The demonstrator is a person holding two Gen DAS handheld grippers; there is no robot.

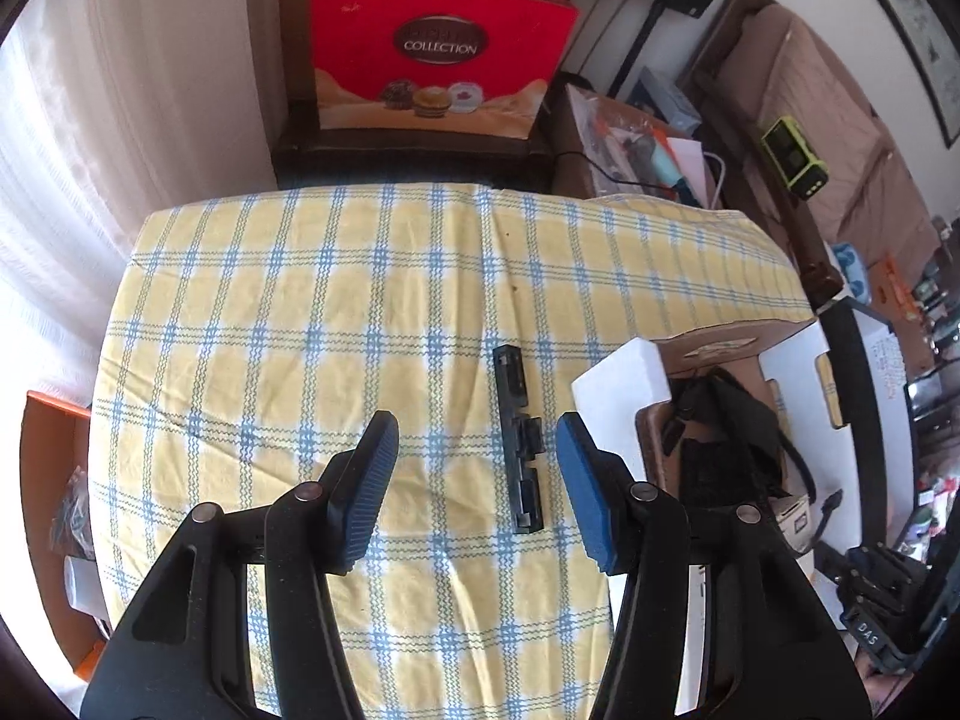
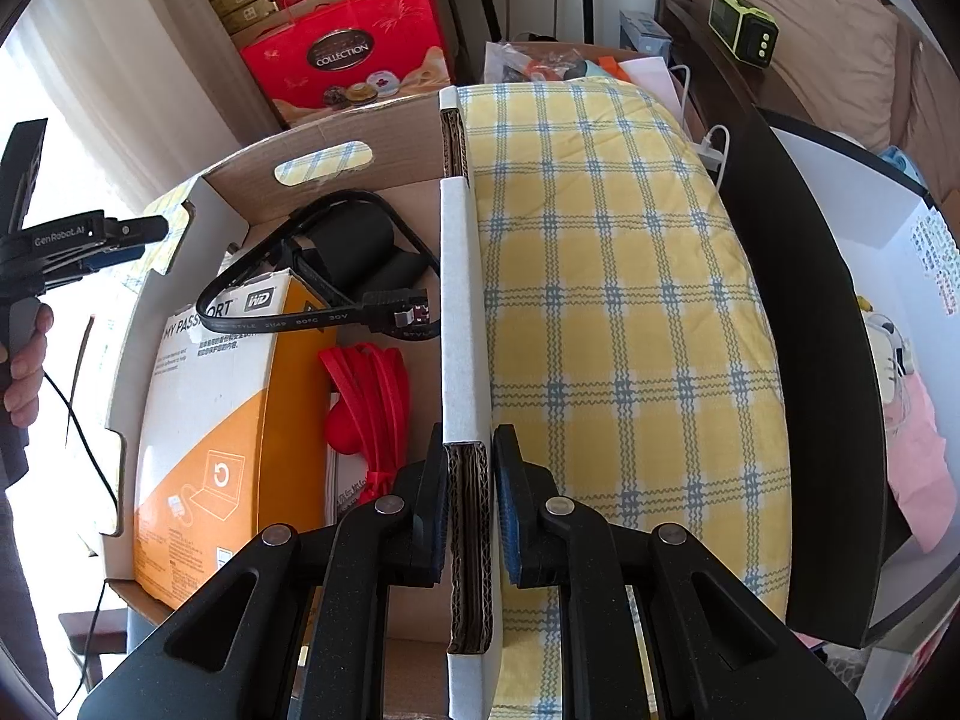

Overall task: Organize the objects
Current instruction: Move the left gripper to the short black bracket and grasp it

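Note:
A long black plastic part (image 1: 519,444) lies on the yellow checked tablecloth (image 1: 336,324). My left gripper (image 1: 477,492) is open and empty above the cloth, the part lying between its fingers nearer the right one. A cardboard box (image 1: 708,354) stands at the table's right. My right gripper (image 2: 471,498) is shut on the box's right wall (image 2: 462,324). Inside the box lie an orange-and-white WD box (image 2: 210,420), a red strap bundle (image 2: 366,402), a black cable (image 2: 312,306) and a black pouch (image 2: 354,246). The left gripper also shows at the far left of the right wrist view (image 2: 90,240).
A red gift bag (image 1: 438,54) stands on a dark stool beyond the table. A cluttered brown side table (image 1: 630,144) and a sofa with a green device (image 1: 792,156) are at the right. A black panel (image 2: 798,360) edges the table's right side.

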